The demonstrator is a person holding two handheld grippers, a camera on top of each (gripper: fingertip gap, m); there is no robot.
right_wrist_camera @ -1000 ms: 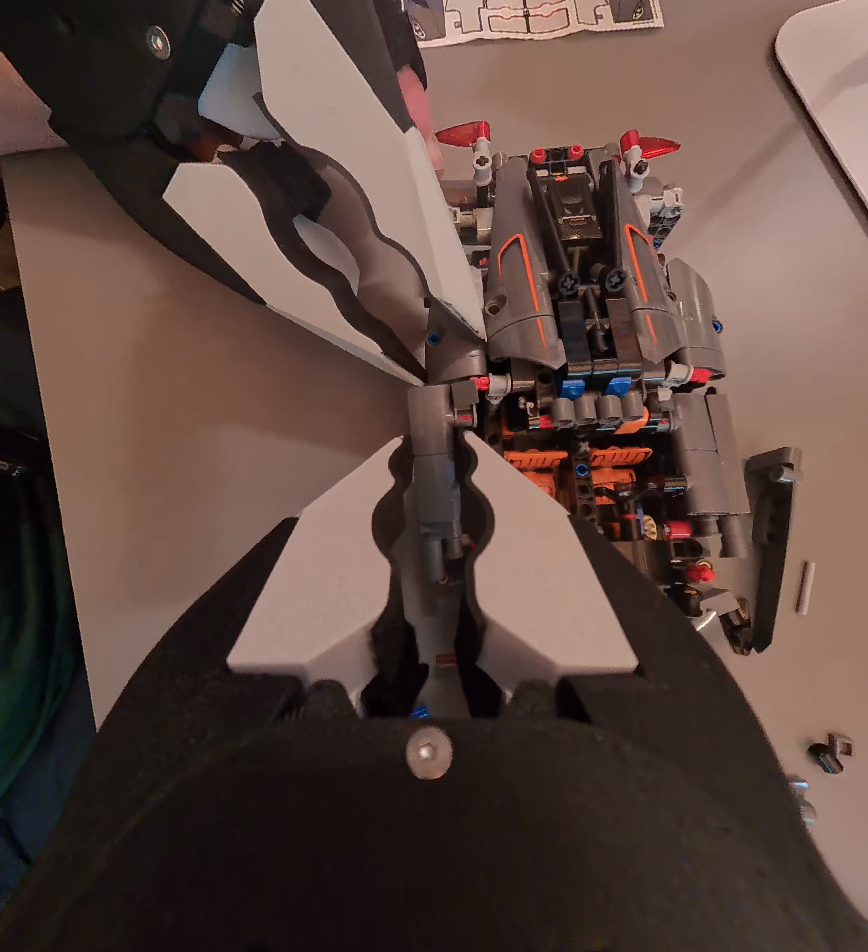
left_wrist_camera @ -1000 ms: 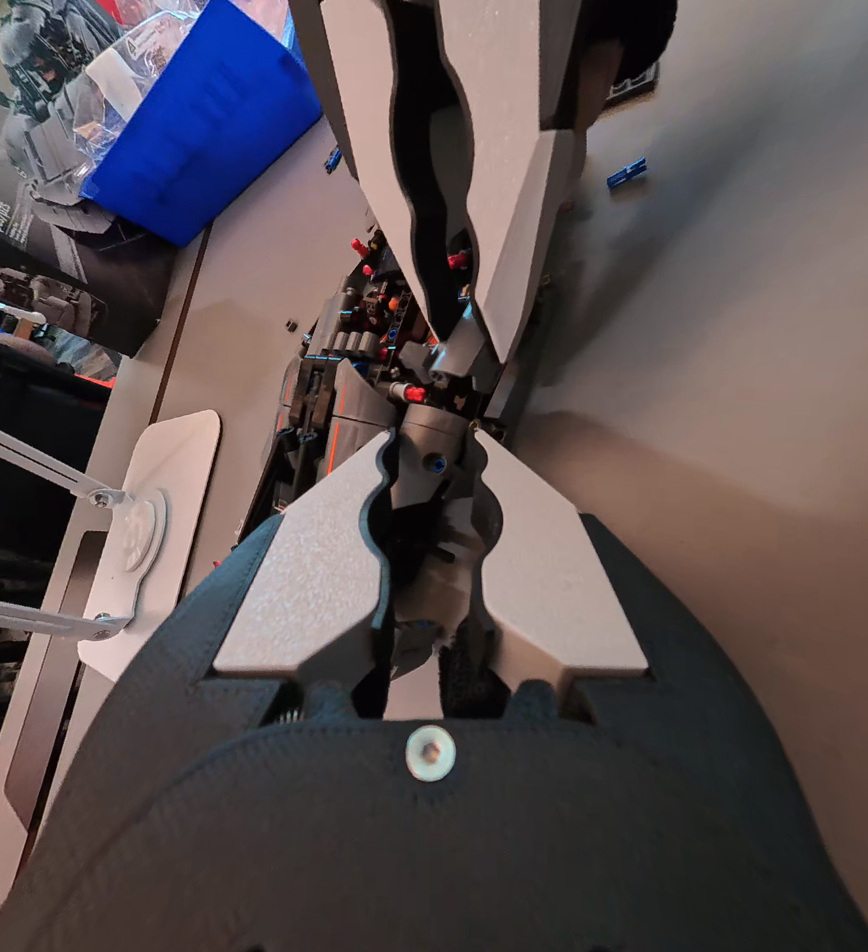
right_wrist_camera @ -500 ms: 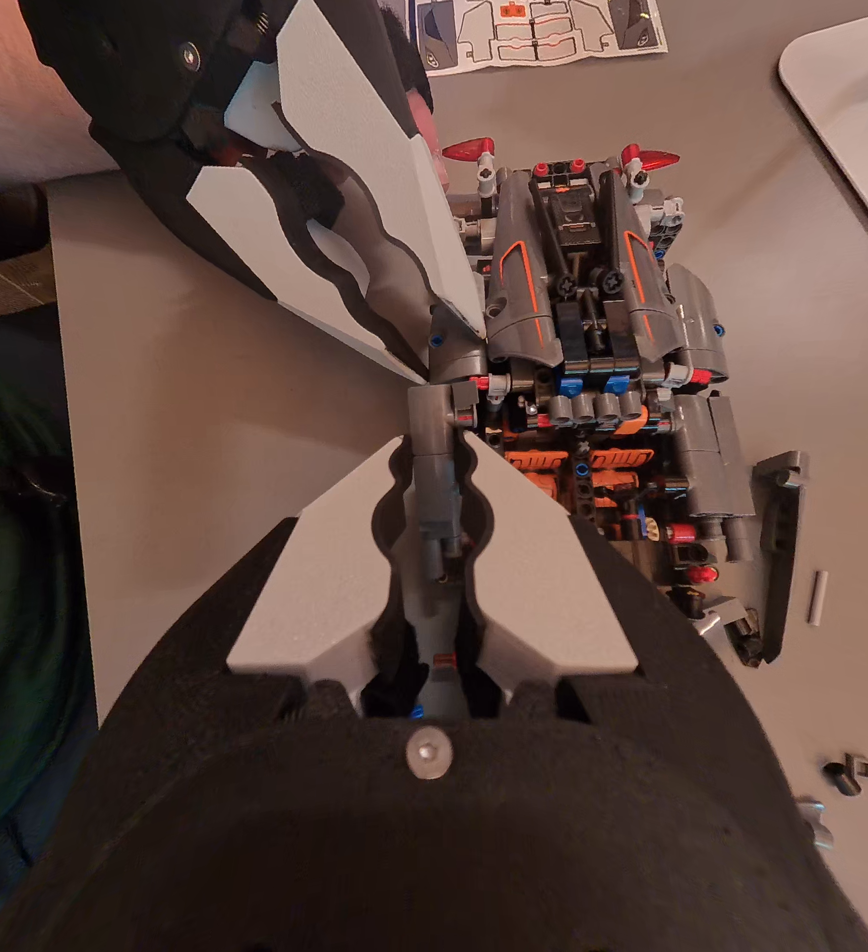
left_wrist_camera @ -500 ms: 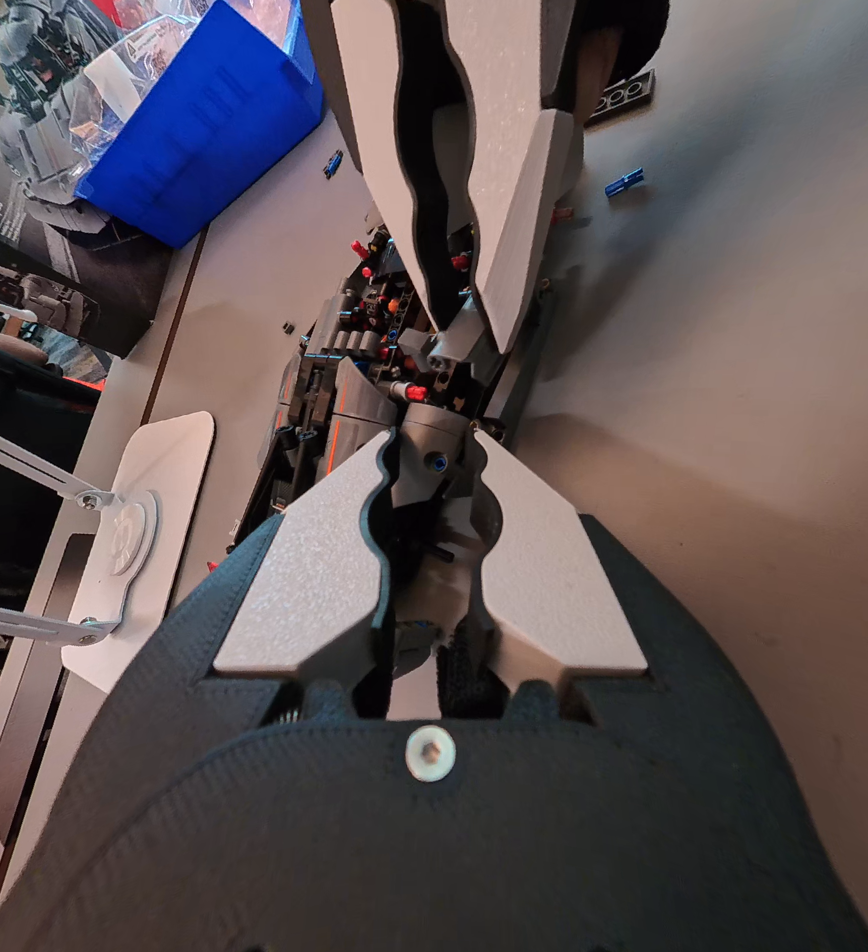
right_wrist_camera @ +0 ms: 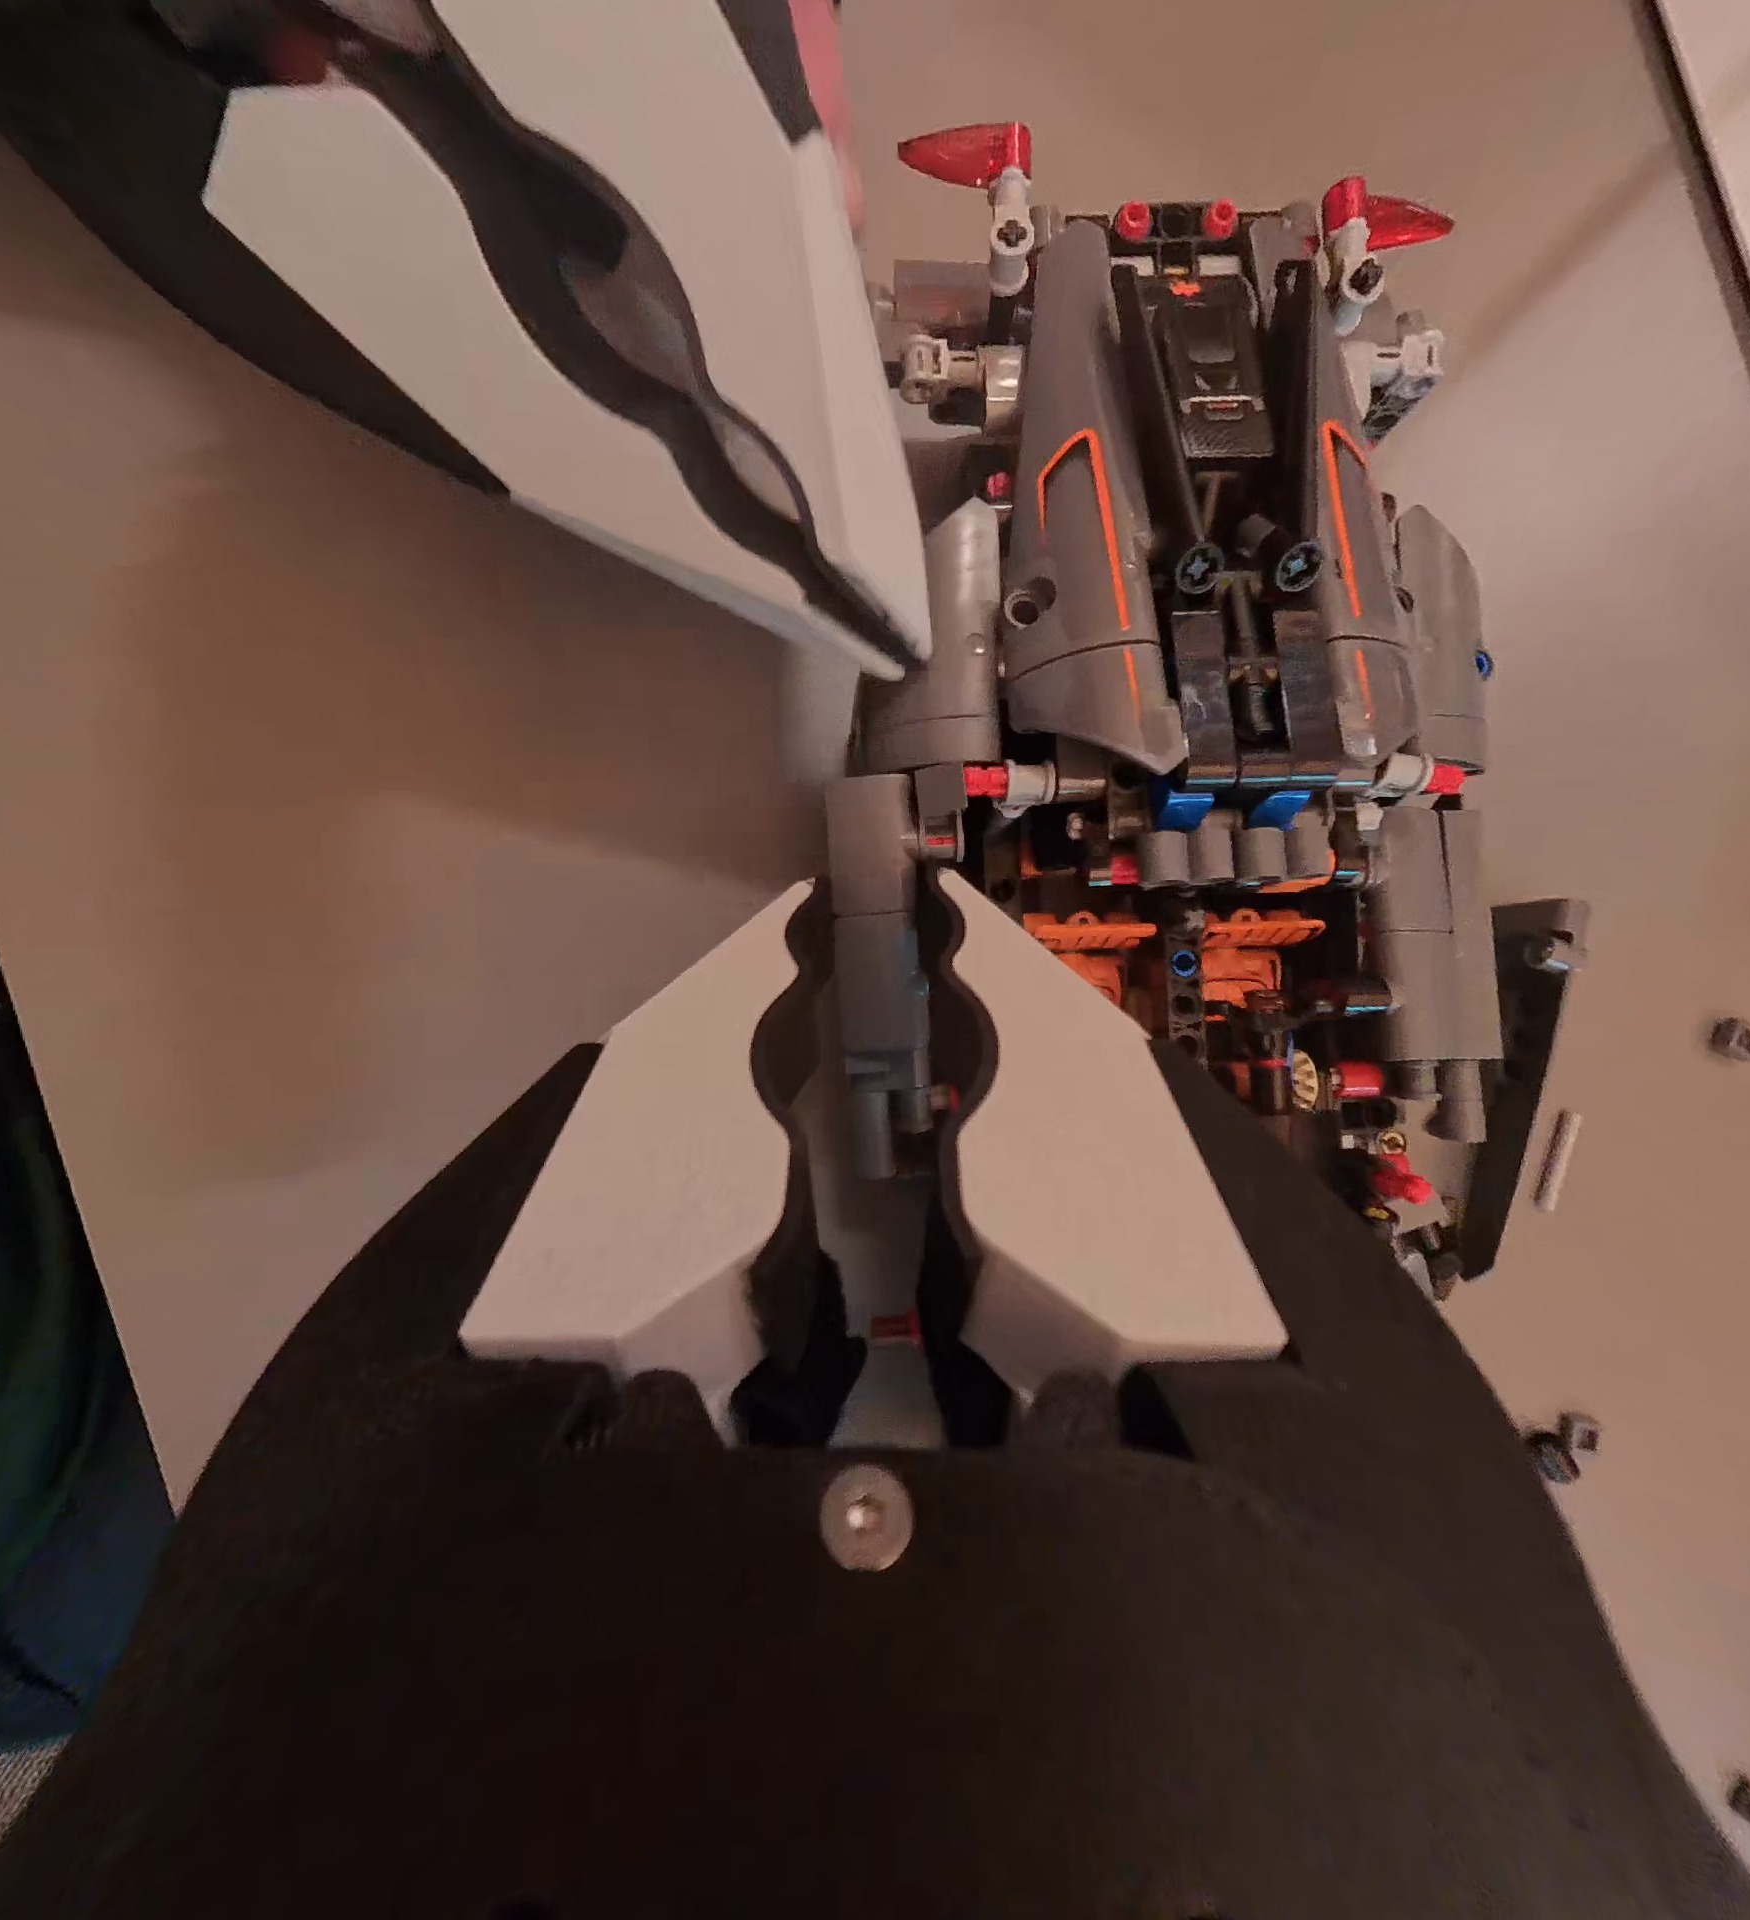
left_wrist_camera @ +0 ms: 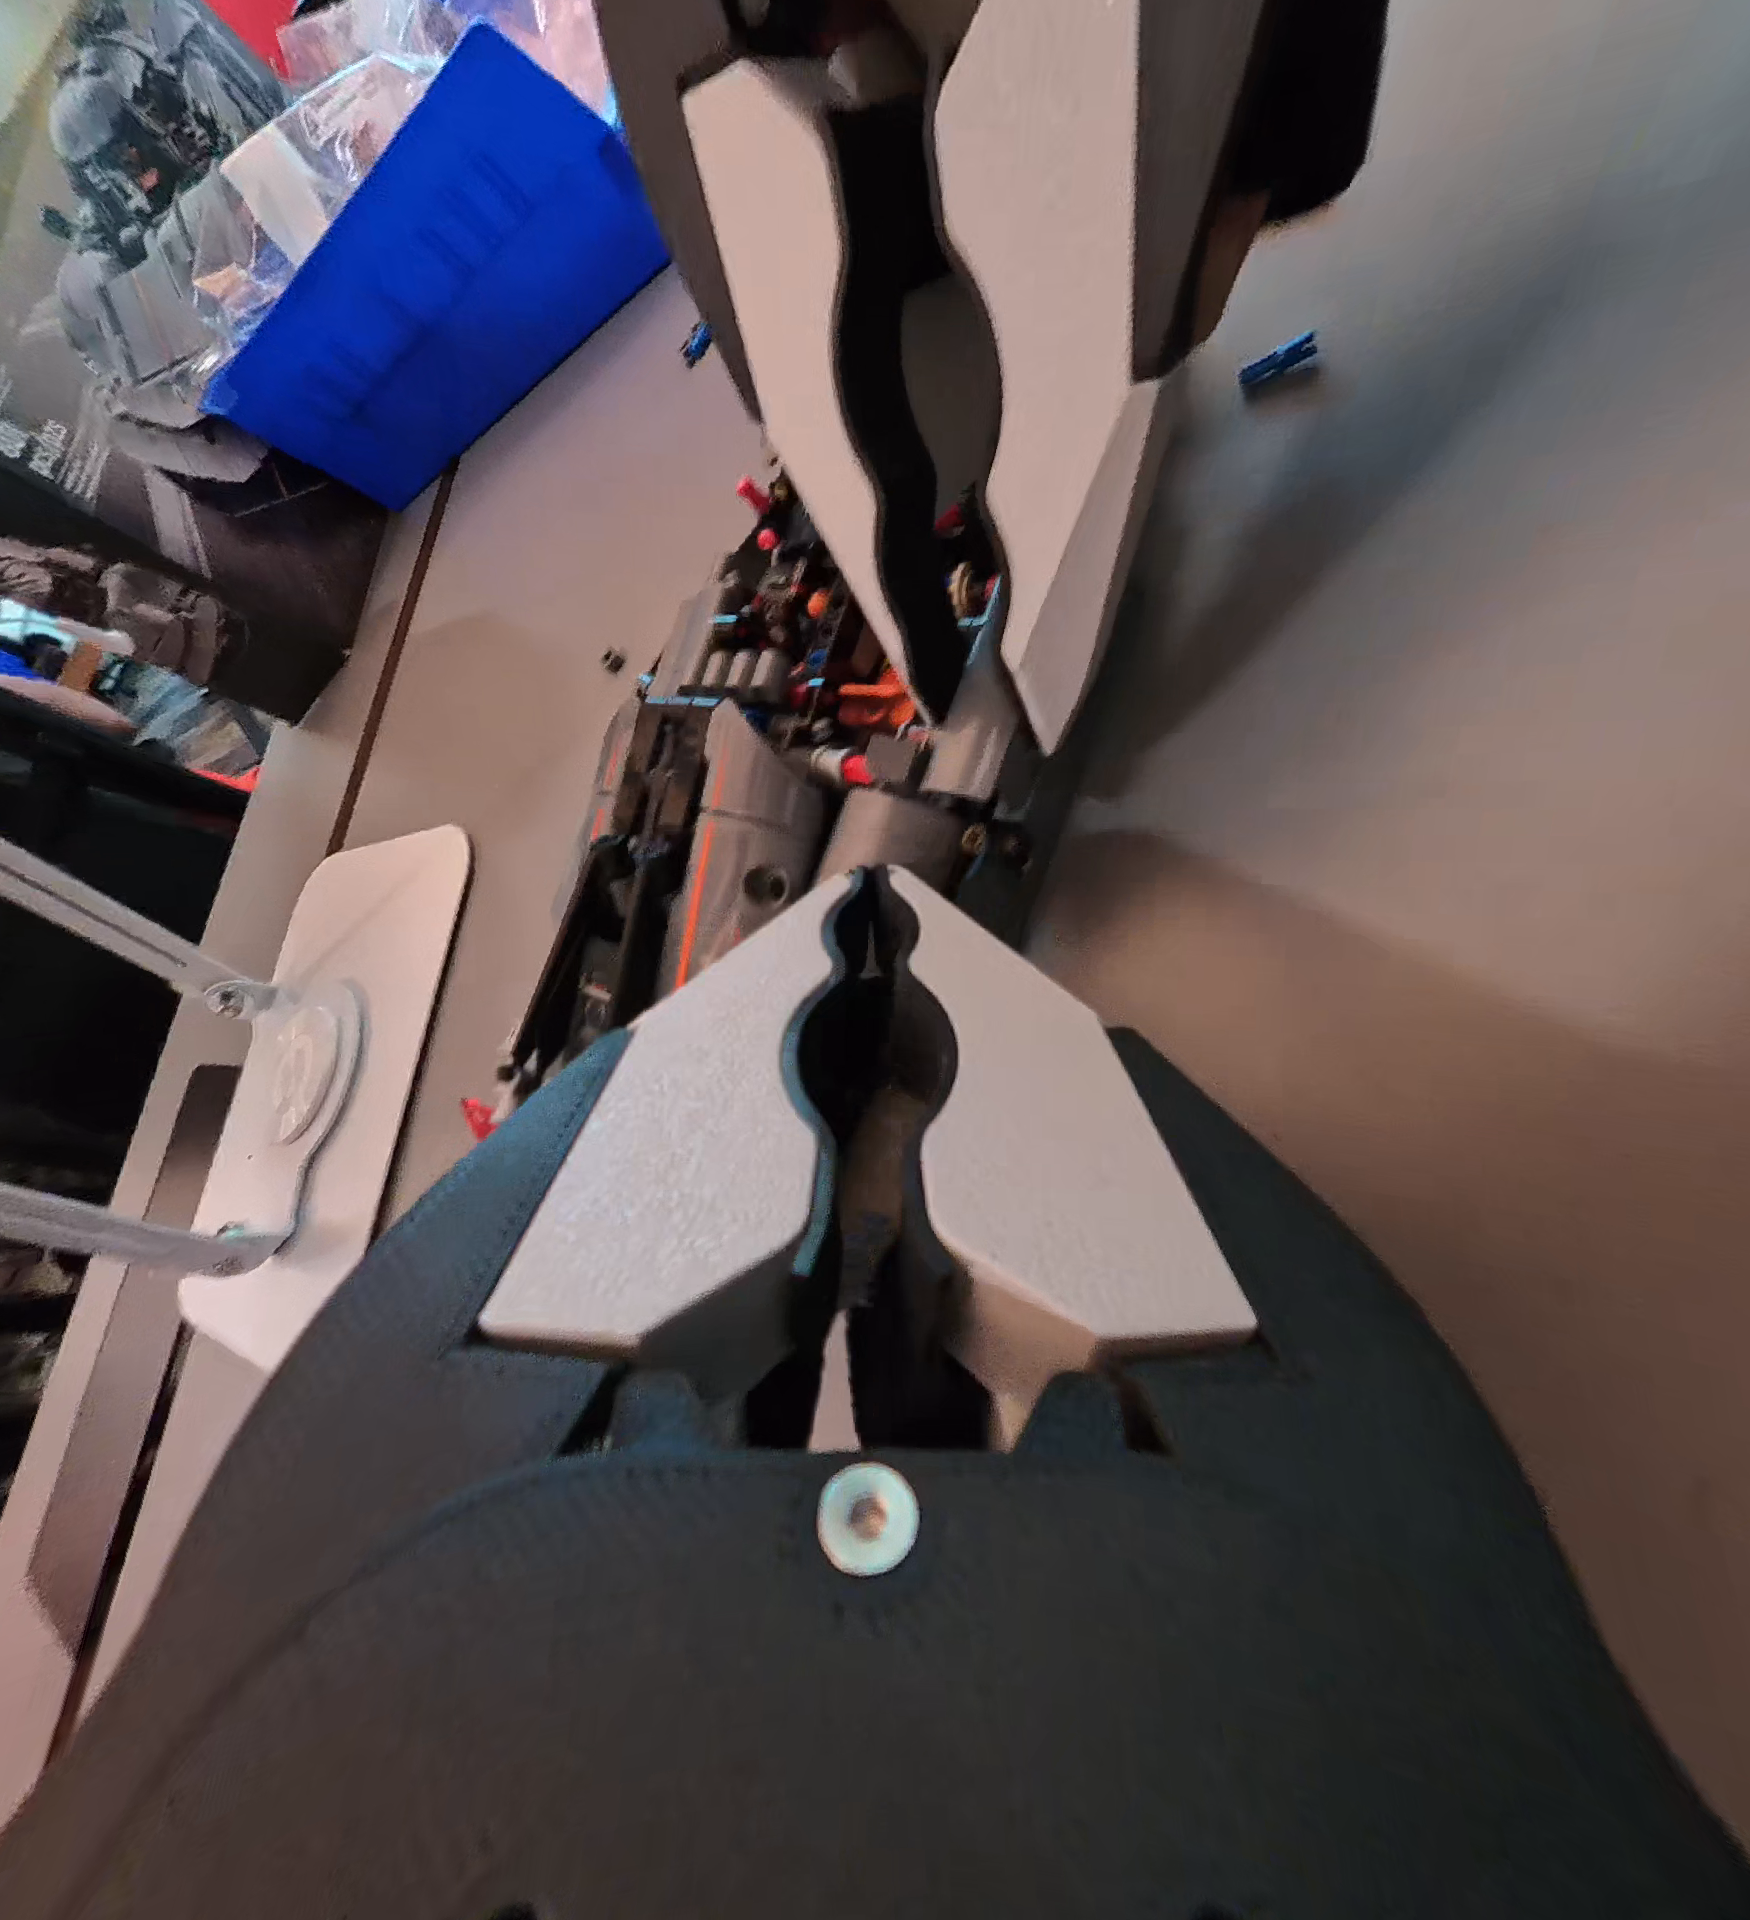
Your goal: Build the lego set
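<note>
The dark grey lego vehicle model (right_wrist_camera: 1214, 623) with orange lines and red tips lies on the table; it also shows in the left wrist view (left_wrist_camera: 746, 810). My right gripper (right_wrist_camera: 876, 888) is shut on a grey side piece (right_wrist_camera: 871, 831) at the model's left edge. It appears at the top of the left wrist view (left_wrist_camera: 990, 727). My left gripper (left_wrist_camera: 871, 883) is shut, with nothing visible between its tips. In the right wrist view its closed tips (right_wrist_camera: 907, 665) rest against the grey panel (right_wrist_camera: 959, 623) on the model's left side.
A blue bin (left_wrist_camera: 435, 281) with clear bags and the set's box (left_wrist_camera: 71, 260) stand at the far left. A white stand base (left_wrist_camera: 351, 1039) lies near them. A blue pin (left_wrist_camera: 1278, 358), a white rod (right_wrist_camera: 1557, 1158) and small loose parts (right_wrist_camera: 1735, 1037) lie on the table. The grippers are tip to tip, or close to it.
My left gripper was closed around the grey curved panel; it has let go, drawn back a little and shut with nothing between its tips. My right gripper keeps its hold on the side piece.
</note>
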